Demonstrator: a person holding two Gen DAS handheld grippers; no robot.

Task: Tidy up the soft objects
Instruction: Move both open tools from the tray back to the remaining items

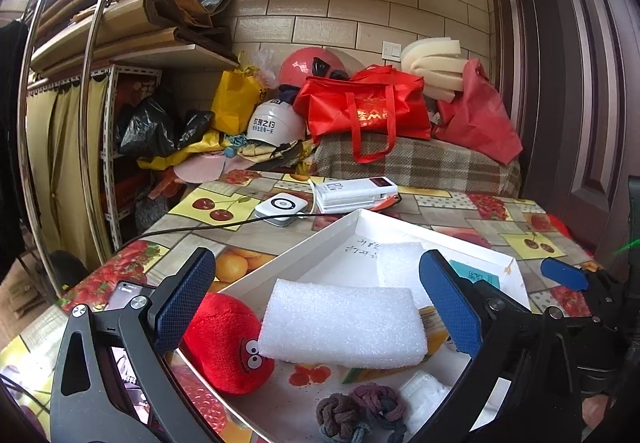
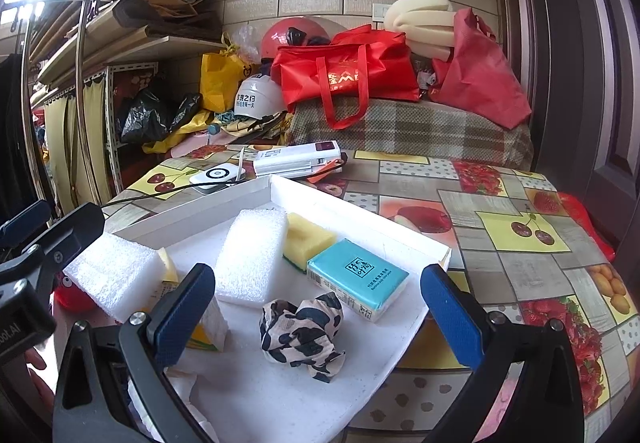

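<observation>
Soft objects lie in and around a shallow white tray (image 1: pixel 304 247) on a table covered with a fruit-print oilcloth (image 1: pixel 208 207). In the left wrist view, a white foam block (image 1: pixel 344 323) lies tilted across the tray's near left rim, resting partly on a red plush toy (image 1: pixel 224 343) that sits on the oilcloth just outside the tray. Two knotted cord balls (image 1: pixel 356 409) lie at the near edge. The left gripper (image 1: pixel 320 299) stands wide open around the foam block, its blue pads clear of it on both sides. Far across the table a white power bank (image 1: pixel 352 195) and a small white device (image 1: pixel 282 207) lie by a black cable. Behind them stand a red tote bag (image 1: pixel 360 107) on a plaid-covered bench, a white helmet (image 1: pixel 276 125) and a cluttered shelf against a tiled wall; a dark door closes the right side.

In the right wrist view, the tray holds a second foam block (image 2: pixel 252 255), a yellow sponge (image 2: pixel 308 235), a teal tissue pack (image 2: pixel 358 279) and a crumpled cow-print cloth (image 2: pixel 302 335). The right gripper (image 2: pixel 318 307) is spread fully, nothing between its pads; the cloth lies just ahead of it. The tray's right corner is near the table's open right half, which is bare oilcloth out to its edge. The left gripper's body crowds the near left side.
</observation>
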